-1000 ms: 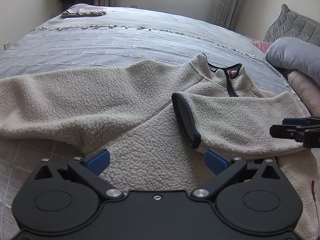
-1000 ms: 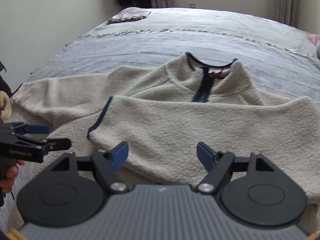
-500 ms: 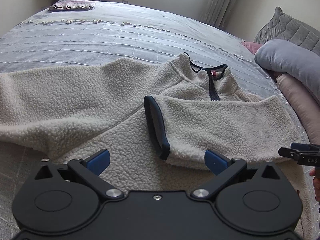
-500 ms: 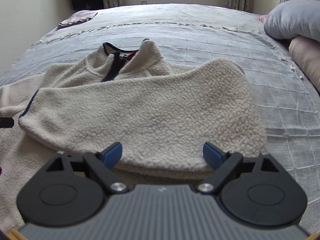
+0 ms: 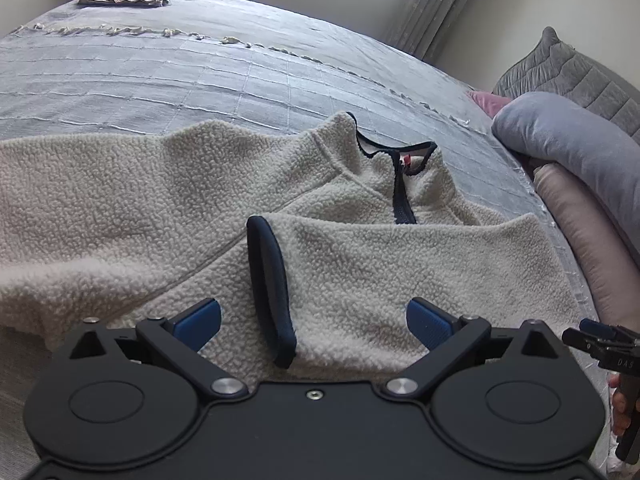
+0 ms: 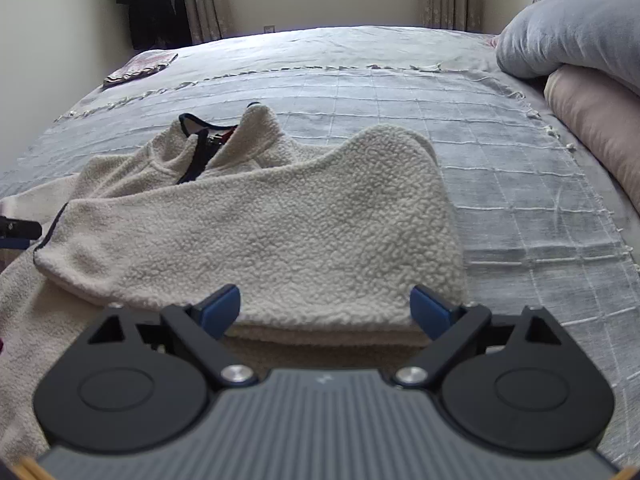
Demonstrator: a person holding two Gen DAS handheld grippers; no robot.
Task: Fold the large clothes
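A grey quilted bedspread covers the bed, curtains at the far wall. On it lies the cream fleece, one sleeve folded across its chest, navy cuff up. Pillows sit beyond the fleece's folded side. The left gripper and right gripper hover over the fleece's near edge, fingers spread, holding nothing.
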